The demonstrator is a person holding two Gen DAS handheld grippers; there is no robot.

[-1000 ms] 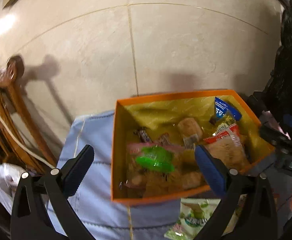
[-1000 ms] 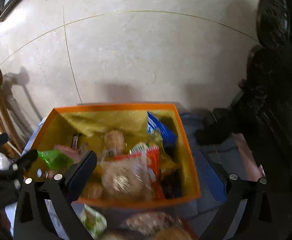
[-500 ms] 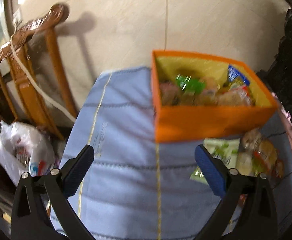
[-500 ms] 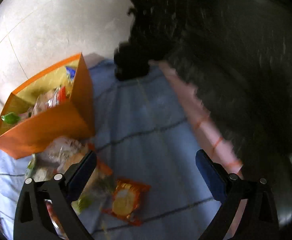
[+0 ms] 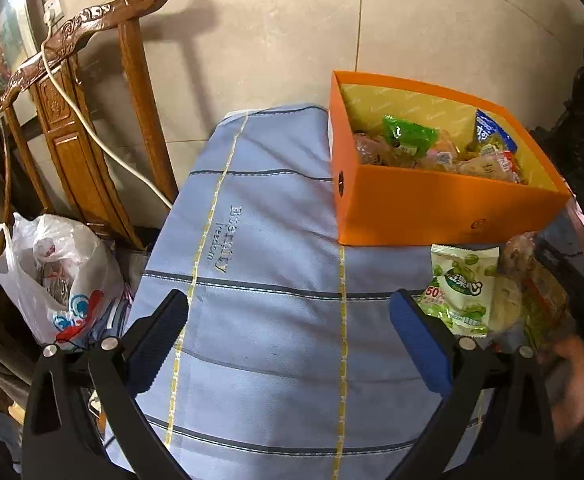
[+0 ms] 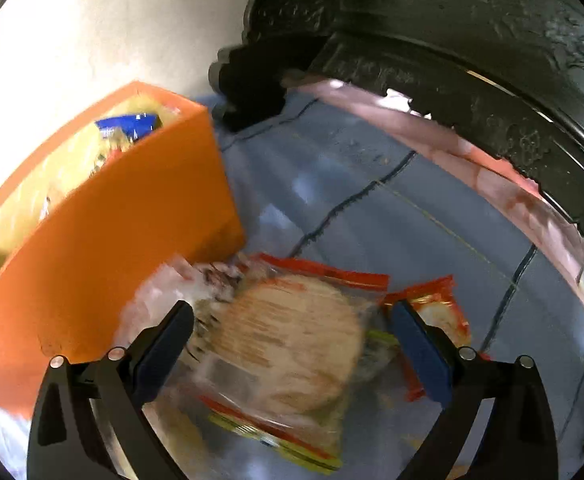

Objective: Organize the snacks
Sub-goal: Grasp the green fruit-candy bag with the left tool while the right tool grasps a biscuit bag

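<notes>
An orange box (image 5: 431, 200) with several snack packets inside stands on a blue-grey striped cloth (image 5: 260, 264); it also shows in the right wrist view (image 6: 112, 240). My left gripper (image 5: 288, 340) is open and empty over bare cloth, left of and in front of the box. A green-and-white packet (image 5: 461, 288) and a clear bread packet (image 5: 531, 276) lie in front of the box. My right gripper (image 6: 292, 348) is open, low over a clear red-edged packet with a round cake (image 6: 292, 340), which lies between its fingers. A small orange packet (image 6: 439, 320) lies by the right finger.
A carved wooden chair (image 5: 84, 92) with a white cable (image 5: 92, 132) stands at the left, with a white plastic bag (image 5: 56, 276) below it. Dark carved furniture (image 6: 451, 40) runs along the right. A tiled wall (image 5: 292, 32) is behind the box.
Both grippers have pulled back from above the box. The left now sits over bare cloth. The right swung right and came down over the loose packets in front of the box.
</notes>
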